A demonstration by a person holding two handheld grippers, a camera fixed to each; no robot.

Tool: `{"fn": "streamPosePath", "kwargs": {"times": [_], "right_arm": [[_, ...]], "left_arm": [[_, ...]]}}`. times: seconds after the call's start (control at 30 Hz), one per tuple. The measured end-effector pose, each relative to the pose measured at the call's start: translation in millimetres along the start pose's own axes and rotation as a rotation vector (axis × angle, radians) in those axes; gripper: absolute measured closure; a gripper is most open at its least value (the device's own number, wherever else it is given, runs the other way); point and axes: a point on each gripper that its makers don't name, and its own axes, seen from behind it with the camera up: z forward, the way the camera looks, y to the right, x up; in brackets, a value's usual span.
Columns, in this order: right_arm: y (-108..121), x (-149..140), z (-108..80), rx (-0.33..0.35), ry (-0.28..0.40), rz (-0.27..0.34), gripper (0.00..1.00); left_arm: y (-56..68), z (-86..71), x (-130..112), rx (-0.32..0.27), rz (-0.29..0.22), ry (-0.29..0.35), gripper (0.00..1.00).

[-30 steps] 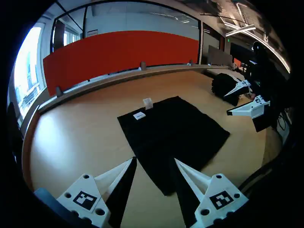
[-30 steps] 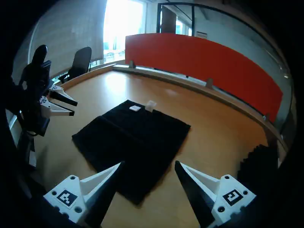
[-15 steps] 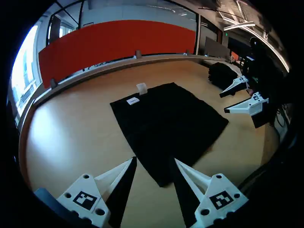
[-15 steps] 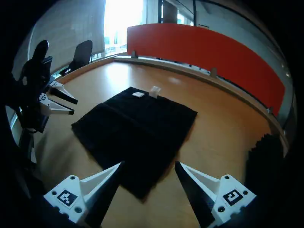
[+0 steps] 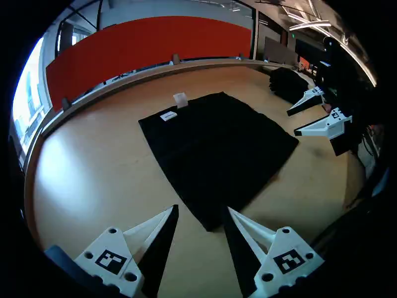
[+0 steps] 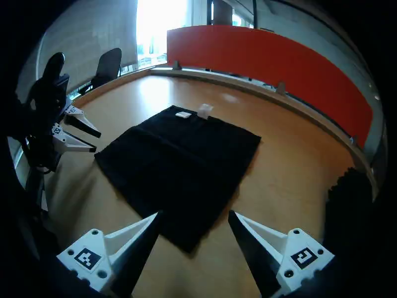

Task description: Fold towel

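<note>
Now the left tongs [image 5: 199,208] and right tongs [image 6: 195,213], both spread and empty, have edged closer to the black towel [image 5: 218,144].

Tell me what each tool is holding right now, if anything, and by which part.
Nothing is held. The left tool and right tool are both open and empty; the black rectangular fabric towel lies flat on the wooden table, ungripped.

Left gripper [image 5: 201,208] and right gripper [image 6: 195,213] now tipped further down over the towel [image 5: 218,144], towel larger and higher in both views, its near corner reaching less far between each gripper's fingertips, red partition [image 5: 149,44] beyond the towel shifted upward
</note>
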Motion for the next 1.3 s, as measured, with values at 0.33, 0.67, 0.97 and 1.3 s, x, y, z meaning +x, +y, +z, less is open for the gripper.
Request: {"fn": "streamPosePath", "kwargs": {"times": [0.33,0.67,0.97,1.3], "right_arm": [[0.6,-4.6,0.9,0.003,-0.007,-0.002,0.0],[-0.6,-22.5,1.7,0.018,-0.039,-0.013,0.0],[-1.8,-35.7,4.5,0.03,-0.065,-0.02,0.0],[0.6,-42.3,8.0,0.035,-0.08,-0.024,0.0]], "left_arm": [[6.1,1.2,-8.3,-0.018,0.01,-0.022,0.39],[11.0,3.7,-18.4,-0.037,0.02,-0.049,0.39],[11.5,7.5,-24.7,-0.048,0.036,-0.07,0.39],[15.5,13.2,-28.4,-0.069,0.076,-0.083,0.39]]}}
